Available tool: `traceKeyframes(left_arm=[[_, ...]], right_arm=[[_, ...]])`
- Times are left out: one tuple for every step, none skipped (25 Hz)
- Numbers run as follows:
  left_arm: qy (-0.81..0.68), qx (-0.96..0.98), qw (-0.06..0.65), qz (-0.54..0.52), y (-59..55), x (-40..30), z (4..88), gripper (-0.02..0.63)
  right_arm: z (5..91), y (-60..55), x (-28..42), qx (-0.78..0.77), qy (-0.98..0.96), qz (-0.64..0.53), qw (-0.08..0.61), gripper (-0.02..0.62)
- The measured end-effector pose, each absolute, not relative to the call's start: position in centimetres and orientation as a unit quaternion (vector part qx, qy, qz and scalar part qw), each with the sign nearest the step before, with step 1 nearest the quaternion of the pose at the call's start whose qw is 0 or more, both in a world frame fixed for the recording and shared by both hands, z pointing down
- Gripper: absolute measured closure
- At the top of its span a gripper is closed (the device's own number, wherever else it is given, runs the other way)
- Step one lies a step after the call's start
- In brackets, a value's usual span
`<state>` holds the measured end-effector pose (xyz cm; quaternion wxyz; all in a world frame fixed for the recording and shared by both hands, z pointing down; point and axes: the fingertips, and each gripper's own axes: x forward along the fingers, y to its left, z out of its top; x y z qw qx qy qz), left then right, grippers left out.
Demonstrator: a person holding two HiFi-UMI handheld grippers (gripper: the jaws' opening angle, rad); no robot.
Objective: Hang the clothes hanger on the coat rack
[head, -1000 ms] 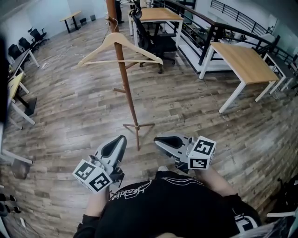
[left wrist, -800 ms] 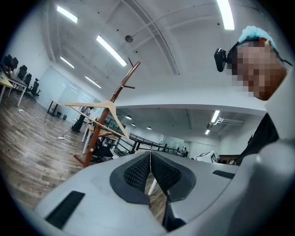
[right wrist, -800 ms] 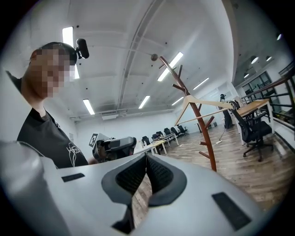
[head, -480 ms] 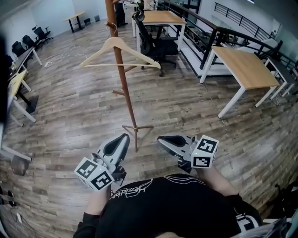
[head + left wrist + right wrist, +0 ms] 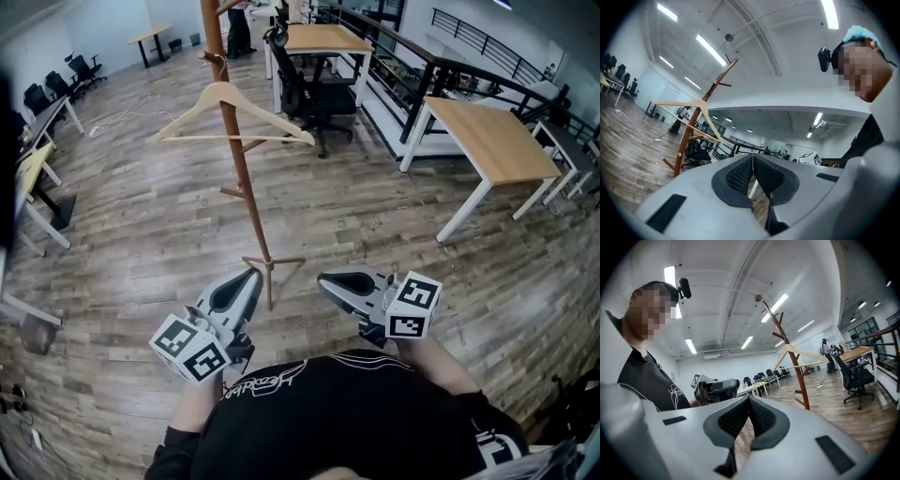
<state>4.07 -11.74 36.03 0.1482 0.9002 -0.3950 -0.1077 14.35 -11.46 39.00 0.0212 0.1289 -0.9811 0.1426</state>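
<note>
Shift since the earlier frame: the coat rack (image 5: 240, 178) sits slightly further left in the head view and the hanger (image 5: 234, 117) reads a touch lower. Both claws are where they were, low in front of my torso.

Left claw (image 5: 249, 276): jaws pressed together, nothing between the pads; its own view confirms this. Right claw (image 5: 325, 279): the same, fully closed and empty.

Hanger: off both claws and up on the coat rack, its hook at a peg (image 5: 217, 58) near the top of the pole. Its arms spread to either side, roughly level, and the lower bar crosses in front of the pole. The coat rack stands on the wooden floor (image 5: 375, 216) just ahead of the claws, well apart from the tables at the far right.

Judgement: the hang looks done, so the step in hand is clearing away.

- Keep both claws closed and low.
- Back straight away from the rack's feet (image 5: 272, 262). In the head view these lie near the left claw tip, but I cannot tell the true gap.
- Avoid any brush against the pole, since a knock could swing the hook off its peg.
- Check the hook seating before calling it finished; it is too small here to be sure.
</note>
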Motion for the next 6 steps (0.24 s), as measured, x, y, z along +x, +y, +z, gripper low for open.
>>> traceKeyframes(left_arm=[[-0.396,0.900,0.148,-0.107,-11.79,4.15,36.01,0.597],[-0.397,0.900,0.149,-0.106,-11.82,4.20,36.00,0.597],[-0.397,0.899,0.150,-0.106,-11.84,4.22,36.02,0.597],[-0.398,0.898,0.151,-0.106,-11.84,4.23,36.07,0.597],[-0.399,0.898,0.152,-0.106,-11.84,4.24,36.14,0.597],[-0.400,0.897,0.154,-0.106,-11.85,4.24,36.21,0.597]], right_arm=[[38.96,-11.52,14.44,0.128,-0.981,0.143,0.021,0.557],[38.90,-11.55,14.50,0.128,-0.981,0.143,0.021,0.557],[38.86,-11.55,14.55,0.127,-0.981,0.142,0.021,0.557],[38.84,-11.55,14.58,0.126,-0.981,0.143,0.021,0.557],[38.83,-11.55,14.60,0.125,-0.982,0.143,0.020,0.557],[38.83,-11.55,14.61,0.124,-0.982,0.143,0.020,0.557]])
